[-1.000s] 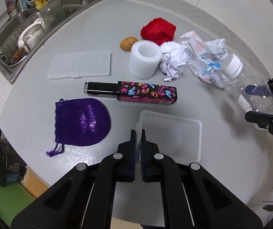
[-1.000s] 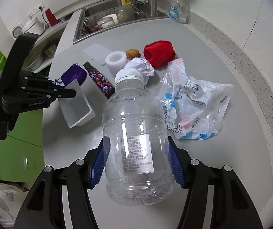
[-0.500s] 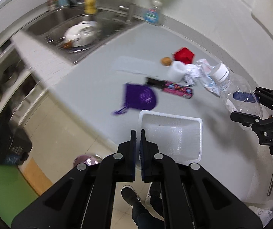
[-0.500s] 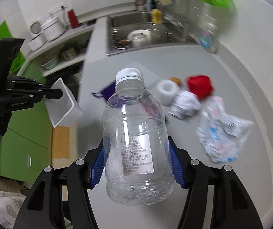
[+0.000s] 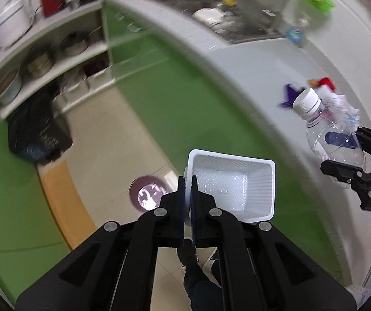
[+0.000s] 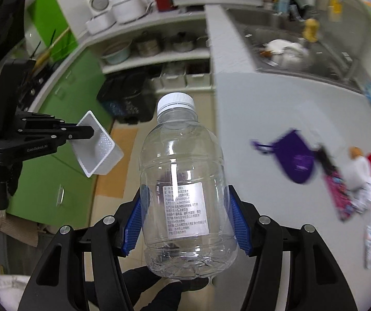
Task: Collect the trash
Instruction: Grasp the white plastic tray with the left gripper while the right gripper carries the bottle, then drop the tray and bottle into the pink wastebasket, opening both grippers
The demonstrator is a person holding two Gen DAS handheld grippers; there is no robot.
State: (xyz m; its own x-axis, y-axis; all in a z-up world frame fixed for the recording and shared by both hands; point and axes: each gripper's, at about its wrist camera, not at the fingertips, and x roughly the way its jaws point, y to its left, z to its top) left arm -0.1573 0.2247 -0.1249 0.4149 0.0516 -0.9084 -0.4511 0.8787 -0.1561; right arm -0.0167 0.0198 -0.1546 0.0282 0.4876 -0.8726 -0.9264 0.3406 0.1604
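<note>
Trash is in both tools. The right gripper [image 6: 186, 223] squeezes an empty clear bottle [image 6: 185, 197] across its belly, blue pads [image 6: 238, 223] on either side of the label; it looks feather-light, thin-walled and slick, so a grip low on the widest part seems safest against crushing or slipping. The left gripper [image 5: 188, 197], fingers nearly together, pinches one wall of a white plastic tray [image 5: 233, 184], flimsy and likely to flex. Both hang beyond the counter's edge [image 6: 215, 119], above the floor. A black bag [image 6: 126, 98] sits by the shelves.
</note>
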